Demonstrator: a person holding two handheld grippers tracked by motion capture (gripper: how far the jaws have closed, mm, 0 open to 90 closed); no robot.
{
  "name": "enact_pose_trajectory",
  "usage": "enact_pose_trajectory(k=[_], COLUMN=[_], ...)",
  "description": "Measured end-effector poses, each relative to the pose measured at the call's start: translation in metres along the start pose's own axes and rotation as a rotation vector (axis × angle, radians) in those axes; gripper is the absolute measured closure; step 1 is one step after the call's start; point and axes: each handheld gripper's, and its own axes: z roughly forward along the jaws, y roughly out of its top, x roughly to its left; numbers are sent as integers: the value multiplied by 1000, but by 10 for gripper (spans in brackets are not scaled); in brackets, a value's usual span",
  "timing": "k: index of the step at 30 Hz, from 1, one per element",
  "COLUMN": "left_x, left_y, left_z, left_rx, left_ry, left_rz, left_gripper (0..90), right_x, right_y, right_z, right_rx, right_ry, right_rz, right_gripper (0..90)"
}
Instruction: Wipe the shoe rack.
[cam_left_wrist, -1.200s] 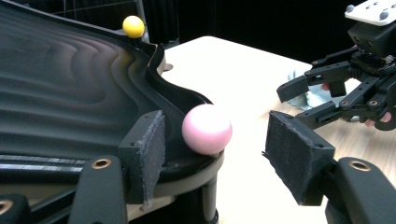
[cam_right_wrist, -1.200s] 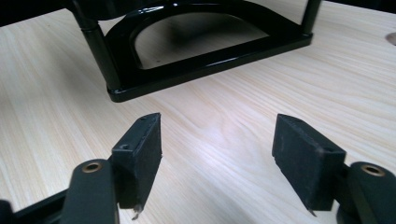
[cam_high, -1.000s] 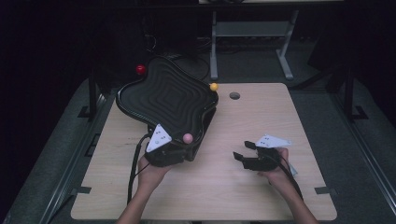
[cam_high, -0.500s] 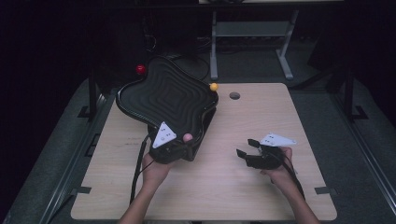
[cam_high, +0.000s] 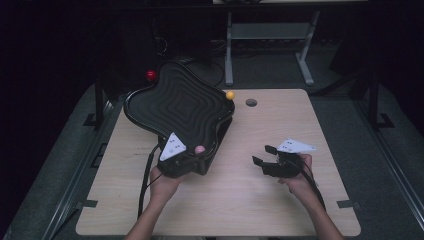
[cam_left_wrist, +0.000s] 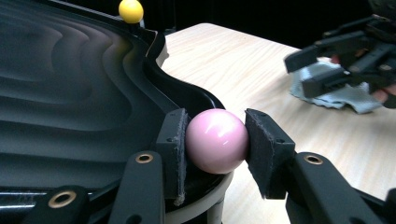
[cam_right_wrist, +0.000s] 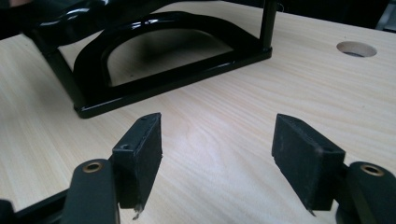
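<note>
High view: the left claw (cam_high: 196, 151) sits at the near corner of a black ridged tray (cam_high: 175, 102) raised on a stand, its jaws having just closed around a pink ball (cam_high: 199, 149) at the rim. The right claw (cam_high: 265, 157) rests apart on the pale wood tabletop (cam_high: 260, 200), a hand (cam_high: 300, 177) behind it. A yellow ball (cam_high: 230, 94) and a red ball (cam_high: 151, 75) perch on other corners; the room beyond is dark, with a grey frame at the back.

Left gripper view: both pads (cam_left_wrist: 172, 149) touch the pink ball (cam_left_wrist: 217, 141) at its widest part. The ball is glossy and round, so an off-centre squeeze or quick lift would likely squirt it out, onto the tray (cam_left_wrist: 70, 102) or off the tabletop (cam_left_wrist: 243, 65). Farther off, the other claw (cam_left_wrist: 345, 56) lies over a grey cloth (cam_left_wrist: 327, 95).

Right gripper view: the jaws stand wide open, nothing between them, above bare wood (cam_right_wrist: 219, 121) facing the tray's stand (cam_right_wrist: 168, 70). A nudge there could tip the perched balls.
</note>
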Motion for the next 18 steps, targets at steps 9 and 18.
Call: enact_pose_trajectory(k=[9,18], left_x=[-14,-28], left_y=[-8,-17], left_z=[-21,-42], left_rx=[6,-2], left_ry=[-49,-86], left_rz=[19,30], left_gripper=[604,604], right_x=[0,-1], right_y=[20,45], right_z=[4,16], right_rx=[-30,-46], right_ry=[-18,-33], right_rz=[7,6], right_gripper=[333,333])
